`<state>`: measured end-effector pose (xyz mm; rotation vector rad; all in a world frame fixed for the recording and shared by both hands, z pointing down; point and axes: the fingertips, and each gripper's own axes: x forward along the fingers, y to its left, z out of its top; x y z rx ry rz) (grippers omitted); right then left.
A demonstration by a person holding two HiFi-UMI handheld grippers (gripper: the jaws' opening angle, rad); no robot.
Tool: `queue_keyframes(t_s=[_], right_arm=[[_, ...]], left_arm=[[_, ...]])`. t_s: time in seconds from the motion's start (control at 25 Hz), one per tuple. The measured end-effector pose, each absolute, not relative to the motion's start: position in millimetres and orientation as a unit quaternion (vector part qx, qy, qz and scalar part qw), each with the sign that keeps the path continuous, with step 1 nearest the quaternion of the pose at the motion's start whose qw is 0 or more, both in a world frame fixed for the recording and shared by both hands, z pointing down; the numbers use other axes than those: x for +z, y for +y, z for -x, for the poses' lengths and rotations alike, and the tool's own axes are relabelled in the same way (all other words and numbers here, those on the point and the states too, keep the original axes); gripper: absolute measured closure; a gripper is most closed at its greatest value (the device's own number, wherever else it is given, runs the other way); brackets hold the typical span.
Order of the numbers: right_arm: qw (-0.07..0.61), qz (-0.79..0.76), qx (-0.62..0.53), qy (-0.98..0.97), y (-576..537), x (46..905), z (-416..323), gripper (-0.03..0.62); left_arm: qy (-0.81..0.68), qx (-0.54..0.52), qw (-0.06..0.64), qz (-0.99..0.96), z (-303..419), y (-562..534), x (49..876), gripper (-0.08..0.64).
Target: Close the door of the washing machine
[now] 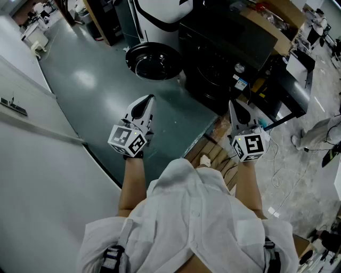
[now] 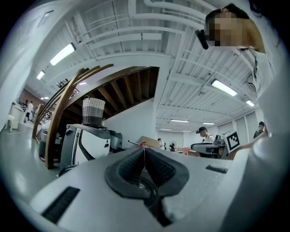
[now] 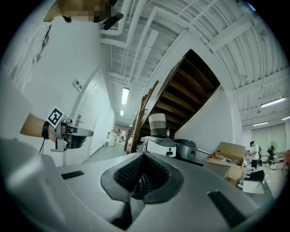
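Observation:
In the head view a dark front-loading washing machine [image 1: 224,53] stands ahead. Its round door [image 1: 153,61] is swung open to the machine's left, over the green floor. My left gripper [image 1: 151,98] is held level in the air, well short of the door, jaws shut and empty. My right gripper [image 1: 230,103] hovers just before the machine's front, also shut with nothing in it. In the left gripper view the closed pads [image 2: 152,165] meet in a line. The right gripper view shows its pads [image 3: 152,170] closed, with the dark machine [image 3: 186,147] beyond them.
A white appliance [image 1: 160,13] stands left of the dark machine, a woven basket [image 3: 157,124] on top. A cardboard box [image 1: 272,24] lies behind the machine. A white wall [image 1: 32,160] runs along the left. Cables [image 1: 279,176] trail on the floor at right. A wooden staircase [image 2: 68,104] rises behind.

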<state>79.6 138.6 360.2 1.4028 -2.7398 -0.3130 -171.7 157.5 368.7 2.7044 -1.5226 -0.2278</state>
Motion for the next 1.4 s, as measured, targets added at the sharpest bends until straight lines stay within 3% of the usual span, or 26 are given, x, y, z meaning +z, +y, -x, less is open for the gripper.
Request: queue_keyframes(t_s=[0.96,1.08,1.4], right_arm=[[0.019,-0.449,-0.083,-0.889,98,378,-96,0.557],[0.025,-0.437,-0.081,-0.895,84,382,-103,0.501],[0.027,-0.419,-0.068,-0.905,31,381,-148,0.475]], left_arm=[[-0.482,-0.057,0.024,-0.874,146,128,383,0.548],[-0.484,-0.048,0.024,-0.873,137,116,385,0.548],[-0.5,-0.047,0.027,-0.864,90,72,377,0.548]])
